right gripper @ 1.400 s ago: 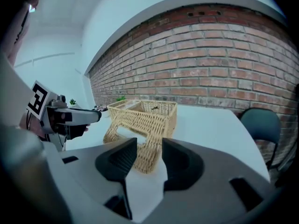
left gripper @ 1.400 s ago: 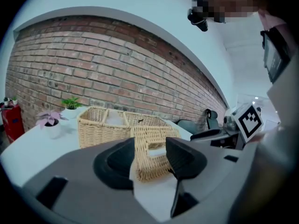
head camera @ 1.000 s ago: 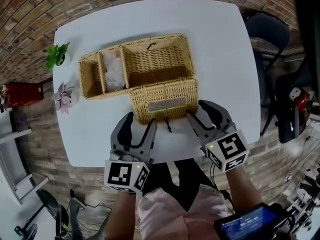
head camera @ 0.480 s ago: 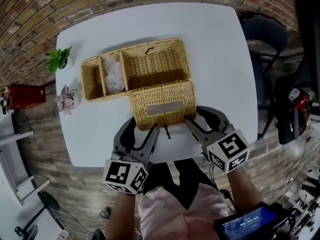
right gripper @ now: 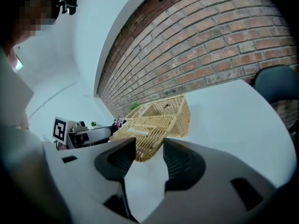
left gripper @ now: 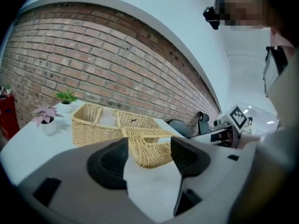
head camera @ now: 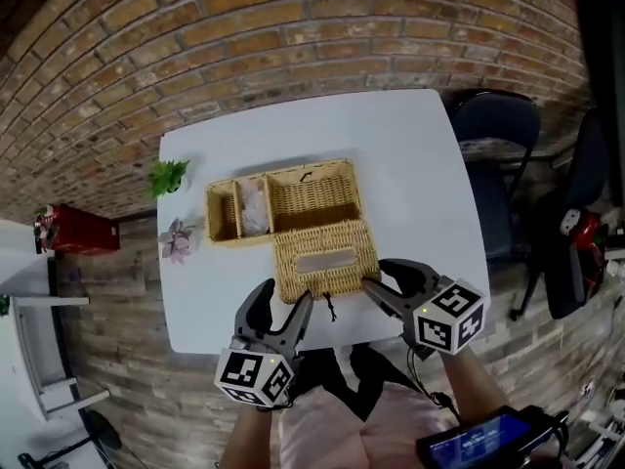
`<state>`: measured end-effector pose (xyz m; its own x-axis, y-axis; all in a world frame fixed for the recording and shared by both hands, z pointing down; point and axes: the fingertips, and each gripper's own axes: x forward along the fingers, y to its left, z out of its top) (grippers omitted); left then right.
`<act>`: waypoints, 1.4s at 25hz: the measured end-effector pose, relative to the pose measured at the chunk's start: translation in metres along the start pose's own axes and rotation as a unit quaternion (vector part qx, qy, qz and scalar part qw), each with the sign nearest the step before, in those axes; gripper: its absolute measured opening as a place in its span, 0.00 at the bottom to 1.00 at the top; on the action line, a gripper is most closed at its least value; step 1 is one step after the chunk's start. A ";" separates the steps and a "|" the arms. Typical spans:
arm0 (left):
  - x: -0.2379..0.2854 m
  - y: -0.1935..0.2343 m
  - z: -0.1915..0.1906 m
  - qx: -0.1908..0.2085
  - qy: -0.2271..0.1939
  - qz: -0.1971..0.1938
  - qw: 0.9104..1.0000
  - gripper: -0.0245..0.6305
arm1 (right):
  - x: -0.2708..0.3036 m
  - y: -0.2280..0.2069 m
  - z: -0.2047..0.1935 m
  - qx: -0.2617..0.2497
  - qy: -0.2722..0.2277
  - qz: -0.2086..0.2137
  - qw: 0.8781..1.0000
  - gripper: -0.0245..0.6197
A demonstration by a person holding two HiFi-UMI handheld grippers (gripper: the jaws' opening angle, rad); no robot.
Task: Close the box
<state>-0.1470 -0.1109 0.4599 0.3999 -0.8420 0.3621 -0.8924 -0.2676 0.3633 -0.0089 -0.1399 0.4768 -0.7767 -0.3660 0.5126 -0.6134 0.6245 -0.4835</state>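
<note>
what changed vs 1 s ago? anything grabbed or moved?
The head camera has pulled back: the table and wicker box look smaller, more brick wall shows. The right gripper is opening its jaws, a corner of the lid at their tips, unclamped. Unchanged: lid hanging open toward the person, left gripper open and empty, both grippers at the lid's near edge.

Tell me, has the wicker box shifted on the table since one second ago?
No. The wicker box still lies just right of the green plant and the pink plant, as before; only the view has pulled back.
</note>
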 end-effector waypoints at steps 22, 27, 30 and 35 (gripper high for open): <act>-0.001 -0.010 0.051 0.196 -0.026 0.000 0.980 0.47 | -0.007 -0.007 0.072 0.156 -0.026 0.048 0.986 0.33; 0.010 -0.014 0.060 0.265 -0.028 -0.012 0.964 0.47 | -0.005 -0.010 0.078 0.165 -0.033 0.048 0.985 0.33; 0.013 -0.018 0.070 0.306 -0.042 -0.023 0.951 0.47 | -0.004 -0.011 0.082 0.170 -0.040 0.050 0.983 0.33; 0.017 -0.019 0.082 0.321 -0.050 -0.046 0.945 0.42 | -0.006 -0.011 0.098 0.154 -0.067 0.074 0.983 0.34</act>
<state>-0.1404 -0.1588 0.3895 0.4894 -0.8327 0.2591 -0.8105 -0.5439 -0.2173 -0.0114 -0.2116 0.4093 -0.8596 -0.3872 0.3335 -0.4912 0.4461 -0.7481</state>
